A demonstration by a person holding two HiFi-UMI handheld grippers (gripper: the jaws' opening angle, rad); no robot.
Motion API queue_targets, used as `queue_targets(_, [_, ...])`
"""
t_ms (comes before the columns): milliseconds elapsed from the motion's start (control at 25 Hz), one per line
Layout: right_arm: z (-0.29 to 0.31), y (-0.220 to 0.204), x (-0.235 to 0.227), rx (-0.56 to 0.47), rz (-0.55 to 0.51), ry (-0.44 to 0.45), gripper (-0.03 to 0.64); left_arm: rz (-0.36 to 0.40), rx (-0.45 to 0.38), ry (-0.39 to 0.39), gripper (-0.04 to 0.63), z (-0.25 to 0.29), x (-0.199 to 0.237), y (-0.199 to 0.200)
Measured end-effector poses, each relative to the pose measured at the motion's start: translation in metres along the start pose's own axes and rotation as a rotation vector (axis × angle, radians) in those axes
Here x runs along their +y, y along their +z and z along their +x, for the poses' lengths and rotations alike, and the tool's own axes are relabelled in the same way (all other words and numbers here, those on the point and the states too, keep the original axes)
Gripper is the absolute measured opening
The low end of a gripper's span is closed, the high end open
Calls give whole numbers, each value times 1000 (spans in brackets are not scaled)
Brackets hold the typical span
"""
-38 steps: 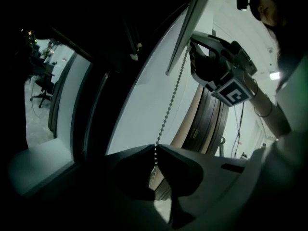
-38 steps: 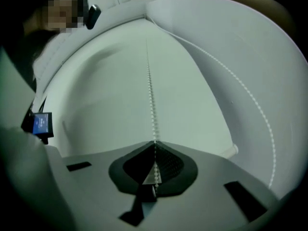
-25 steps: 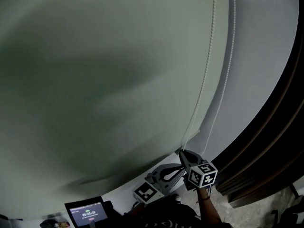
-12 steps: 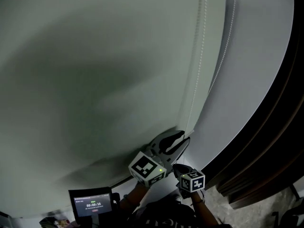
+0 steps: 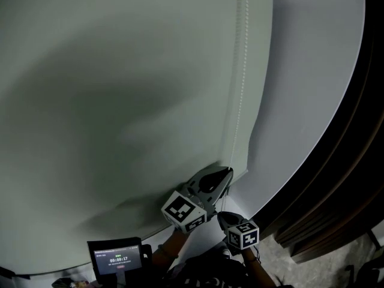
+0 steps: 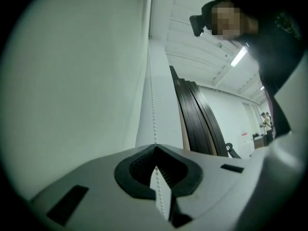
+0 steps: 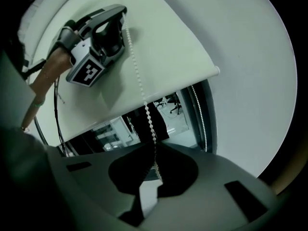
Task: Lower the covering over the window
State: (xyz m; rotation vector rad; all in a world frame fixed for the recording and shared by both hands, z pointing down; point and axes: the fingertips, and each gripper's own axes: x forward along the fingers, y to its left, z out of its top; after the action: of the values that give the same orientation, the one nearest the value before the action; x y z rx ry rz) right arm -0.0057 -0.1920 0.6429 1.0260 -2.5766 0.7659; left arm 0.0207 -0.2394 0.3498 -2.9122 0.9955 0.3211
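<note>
Partly hidden right tongs [image 5: 224, 216] below left tongs [image 5: 227, 173], both clamping bead chain [image 5: 240, 71].

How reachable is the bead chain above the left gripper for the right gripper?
Likely yes, after releasing: right gripper is shut on the bead chain below the left gripper, and the stretch above hangs bare against the blind.

The small screen [image 5: 117, 260] shows a timer reading what looks like 00:00:17.
</note>
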Motion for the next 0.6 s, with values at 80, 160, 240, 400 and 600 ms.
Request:
queue_targets(80, [-8, -3, 2, -5, -21, -11, 15, -3, 0, 14, 2, -2, 4, -3])
queue_targets(160, [-19, 1, 4, -30, -10, -18, 15, 23, 86, 26, 2, -5, 8, -29])
queue_targets(240, [-33, 15, 4, -82, -8, -27, 16, -13, 204, 26, 2, -15, 12, -82])
queue_targets(400, [-63, 78, 9, -246, -40, -29, 18, -169, 425, 85, 2, -56, 19, -190])
queue_targets(600, [-104, 192, 51, -459, -154, 70, 94, -250, 524, 103, 2, -77, 12, -239])
